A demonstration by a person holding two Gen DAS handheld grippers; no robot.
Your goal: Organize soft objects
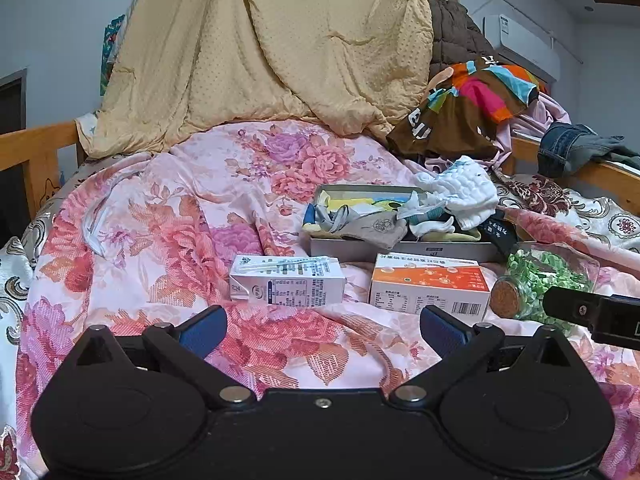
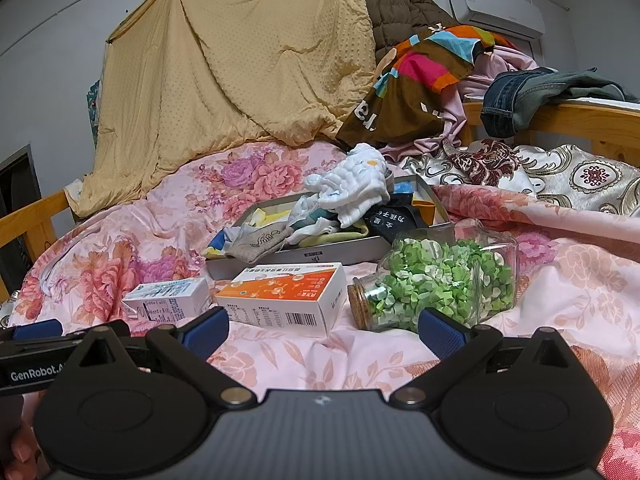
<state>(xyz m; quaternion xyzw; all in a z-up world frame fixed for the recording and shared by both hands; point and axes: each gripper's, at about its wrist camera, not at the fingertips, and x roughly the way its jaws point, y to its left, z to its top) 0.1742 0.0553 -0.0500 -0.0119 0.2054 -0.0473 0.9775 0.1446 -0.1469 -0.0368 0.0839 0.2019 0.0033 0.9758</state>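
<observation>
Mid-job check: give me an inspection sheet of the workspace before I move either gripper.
Surface: floral bedspread, rumpled.
Job's things: white padded cloth and grey sock heaped in shallow grey box, spilling over its rim.
Clutter: milk carton, orange-and-white carton, both lying flat; corked glass jar of green bits on its side.
Grippers: left gripper open, empty; right gripper open, empty.
Cables: nothing seen.
Surroundings: tan quilt hung behind; clothes pile; jeans over wooden rail; air conditioner.
</observation>
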